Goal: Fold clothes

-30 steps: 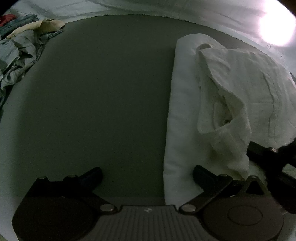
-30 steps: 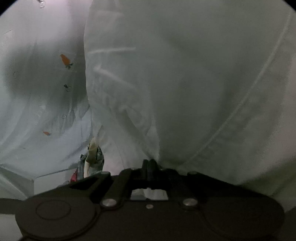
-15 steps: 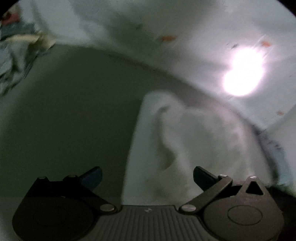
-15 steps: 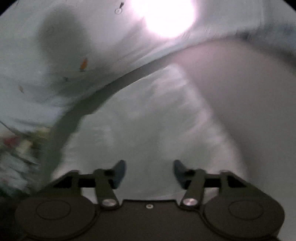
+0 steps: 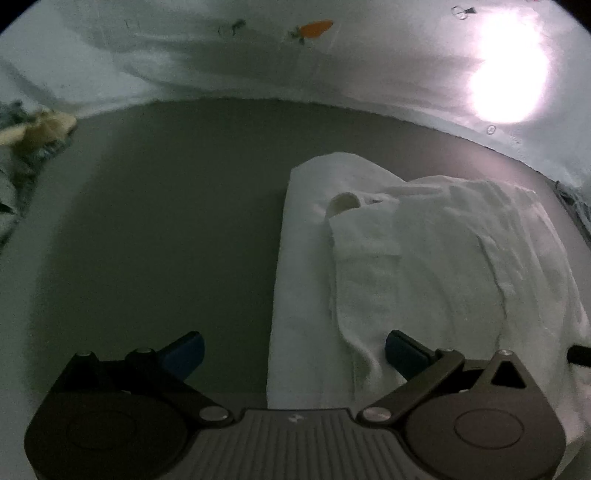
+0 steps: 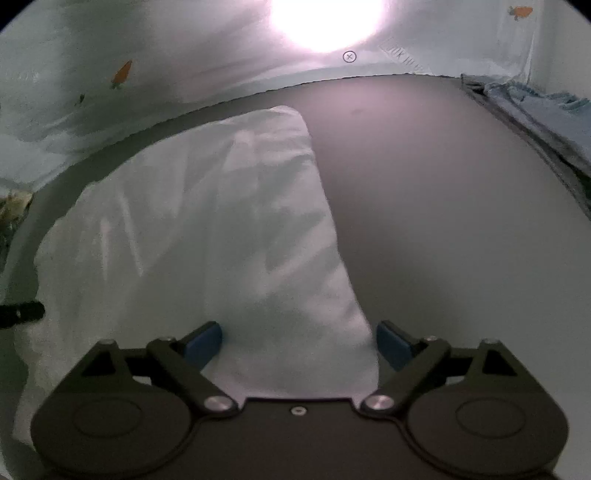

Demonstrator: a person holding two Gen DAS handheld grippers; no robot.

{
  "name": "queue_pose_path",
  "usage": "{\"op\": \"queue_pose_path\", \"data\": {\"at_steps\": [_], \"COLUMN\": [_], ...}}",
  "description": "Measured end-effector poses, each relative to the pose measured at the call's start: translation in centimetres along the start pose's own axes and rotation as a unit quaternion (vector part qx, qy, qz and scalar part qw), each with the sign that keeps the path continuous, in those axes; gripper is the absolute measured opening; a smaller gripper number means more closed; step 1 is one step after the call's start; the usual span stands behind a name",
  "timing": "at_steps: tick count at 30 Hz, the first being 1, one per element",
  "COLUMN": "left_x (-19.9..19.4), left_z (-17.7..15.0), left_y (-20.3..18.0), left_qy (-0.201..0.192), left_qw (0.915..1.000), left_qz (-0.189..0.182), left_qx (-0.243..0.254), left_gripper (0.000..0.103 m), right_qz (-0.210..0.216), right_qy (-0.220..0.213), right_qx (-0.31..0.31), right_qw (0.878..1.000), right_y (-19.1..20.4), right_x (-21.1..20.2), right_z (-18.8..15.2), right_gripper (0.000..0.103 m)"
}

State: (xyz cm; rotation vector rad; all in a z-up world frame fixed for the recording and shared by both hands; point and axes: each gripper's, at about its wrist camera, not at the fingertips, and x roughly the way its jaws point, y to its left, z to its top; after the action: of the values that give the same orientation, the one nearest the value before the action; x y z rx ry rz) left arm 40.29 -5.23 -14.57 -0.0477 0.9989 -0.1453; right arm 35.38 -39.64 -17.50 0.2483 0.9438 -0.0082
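Observation:
A white garment (image 5: 424, 266) lies folded on the dark grey table (image 5: 166, 221), right of centre in the left wrist view. It also shows in the right wrist view (image 6: 207, 236), left of centre. My left gripper (image 5: 293, 350) is open and empty, over the garment's near left edge. My right gripper (image 6: 299, 341) is open and empty, over the garment's near right edge. A dark tip of the other gripper shows at each view's side edge.
A heap of mixed clothes (image 5: 26, 147) lies at the table's left edge. Light blue cloth (image 6: 535, 110) lies at the table's right edge. A pale sheet with carrot prints (image 5: 312, 29) hangs behind, with a bright glare (image 6: 325, 22) on it.
My right gripper let go of the white cloth, opened and drew back. The garment's top flap now lies flat. Both views tilted up a little.

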Motion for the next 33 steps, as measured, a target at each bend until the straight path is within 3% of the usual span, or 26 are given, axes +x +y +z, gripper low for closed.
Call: {"op": "queue_pose_path", "data": {"at_steps": [4,6,10,13,15,16,18,19,20,21,24,27,30,33], "left_x": [2.2,2.9,4.7,4.7,4.6,4.5,4.0,3.8,3.5,3.3,2.3,0.8,-0.6,-1.8], "left_z": [1.8,2.3,3.2,3.1,3.2,3.2,3.5,3.5,3.6,3.6,3.7,3.5,3.2,3.0], "left_y": [-0.4,-0.5,0.7,0.4,0.2,0.1,0.1,0.0,-0.3,-0.7,-1.1,-0.6,-0.3,0.0], "left_qy": [0.013,0.022,0.055,0.049,0.048,0.047,0.046,0.045,0.044,0.041,0.029,0.007,-0.016,-0.035], "left_qw": [0.9988,0.998,0.9969,0.9972,0.9969,0.9966,0.9943,0.9934,0.994,0.9951,0.9957,0.9934,0.9905,0.9863], "left_qz": [-0.012,-0.018,-0.054,-0.046,-0.05,-0.052,-0.073,-0.078,-0.075,-0.07,-0.071,-0.096,-0.122,-0.15], "left_qx": [0.047,0.056,-0.019,-0.033,-0.039,-0.042,-0.063,-0.071,-0.067,-0.056,-0.051,-0.062,-0.06,-0.058], "left_gripper": [0.103,0.103,0.103,0.102,0.1,0.09,0.069,0.062,0.059,0.054,0.039,0.026,0.022,0.021], "right_qz": [0.039,0.055,0.079,0.098,0.119,0.125,0.141,0.151,0.163,0.176,0.212,0.245,0.288,0.306], "right_qy": [0.01,0.027,0.066,0.065,0.068,0.069,0.071,0.071,0.073,0.075,0.074,0.061,0.043,0.018], "right_qx": [-0.018,-0.024,-0.045,-0.077,-0.036,-0.017,0.02,0.044,0.082,0.123,0.238,0.328,0.422,0.461], "right_qw": [0.999,0.998,0.994,0.99,0.99,0.99,0.987,0.985,0.98,0.974,0.945,0.91,0.859,0.832], "right_y": [-1.0,-1.2,-0.8,-0.1,-0.3,-0.4,-0.9,-1.3,-1.8,-2.4,-3.9,-4.3,-3.9,-2.5], "right_x": [2.7,4.6,7.2,7.9,7.7,7.6,7.2,6.8,6.6,6.3,5.5,4.1,2.1,-0.3], "right_z": [3.3,5.2,7.5,8.2,8.3,8.5,8.7,8.7,8.6,8.4,7.5,6.2,4.2,2.6], "right_gripper": [0.092,0.101,0.103,0.101,0.092,0.09,0.064,0.055,0.038,0.029,0.025,0.023,0.022,0.021]}}
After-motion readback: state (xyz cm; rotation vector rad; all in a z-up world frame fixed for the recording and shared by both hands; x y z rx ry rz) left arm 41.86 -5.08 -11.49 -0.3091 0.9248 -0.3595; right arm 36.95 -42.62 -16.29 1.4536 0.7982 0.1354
